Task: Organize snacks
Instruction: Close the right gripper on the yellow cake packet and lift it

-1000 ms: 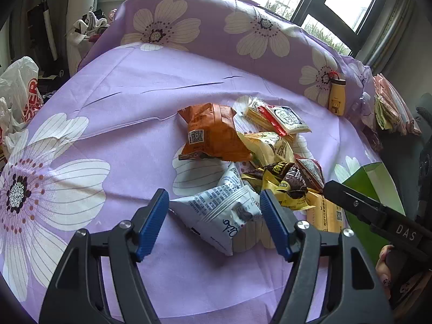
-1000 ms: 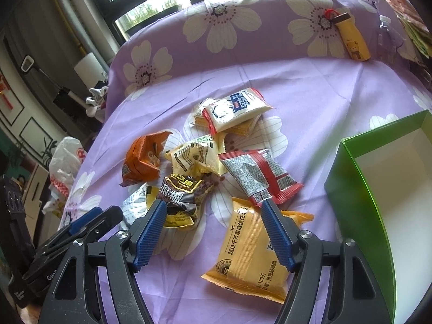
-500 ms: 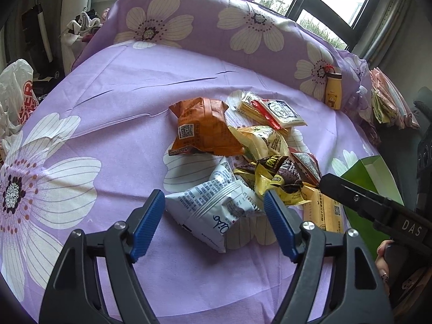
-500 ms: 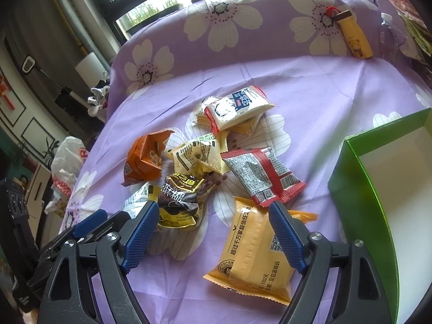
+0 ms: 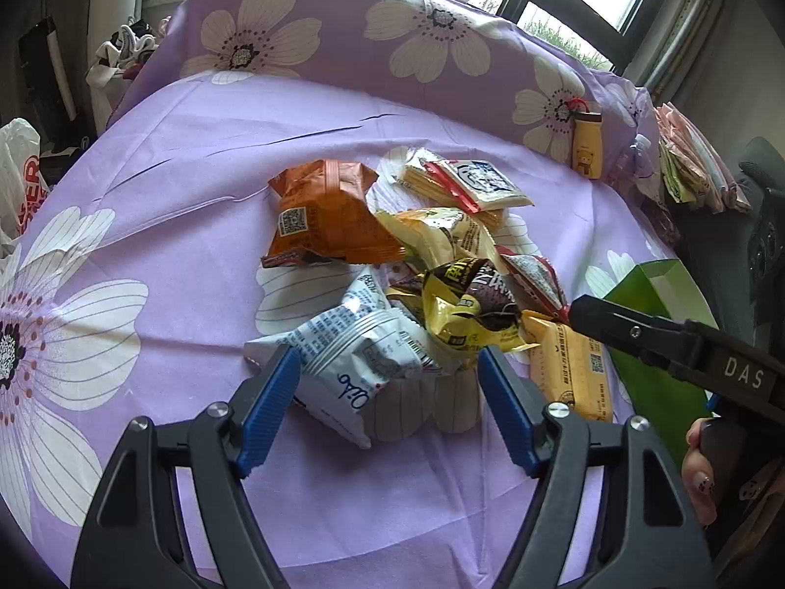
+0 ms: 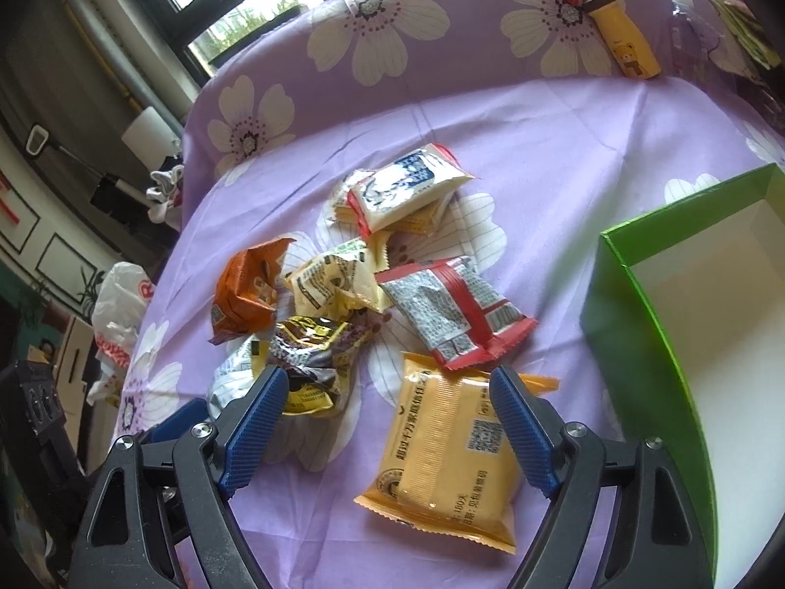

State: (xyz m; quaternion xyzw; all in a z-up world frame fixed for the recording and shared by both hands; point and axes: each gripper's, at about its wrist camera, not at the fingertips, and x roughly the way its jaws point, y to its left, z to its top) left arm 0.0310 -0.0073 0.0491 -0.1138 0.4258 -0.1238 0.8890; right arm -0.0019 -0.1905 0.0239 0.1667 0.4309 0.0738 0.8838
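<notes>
Snacks (image 6: 382, 304) all out on purple flowered sheet (image 5: 186, 157), heaped together; none in green box (image 6: 633, 343), which stands open and looks bare inside, just right of heap. Nothing sorted yet; whole job left, by this reading.

Left hand-held gripper (image 5: 387, 383): wide apart, nothing clamped, white-blue pack (image 5: 353, 358) lying between blue pads (image 5: 267, 407) but not pinched. Probably first pick. Right hand-held gripper (image 6: 387, 407): jaws spread wide, holding nothing, yellow pack (image 6: 451, 456) on sheet between them, untouched.

Also in heap: orange pack (image 5: 324, 216), brown-yellow pack (image 6: 314, 348), red-silver pack (image 6: 451, 309), pale yellow pack (image 6: 333, 280), white-red pack (image 6: 407, 186) on top of farther packs.

Writing: cursive script on white-blue pack, possibly "Oilo", too curled to be sure. QR codes on orange and yellow packs. Chinese characters on yellow pack, too small to read. "DAS" on right tool body. Red letters "ER" on white bag (image 5: 19, 181) at far left. Bear picture on small yellow bottle (image 6: 625, 44) against raised flowered back.
</notes>
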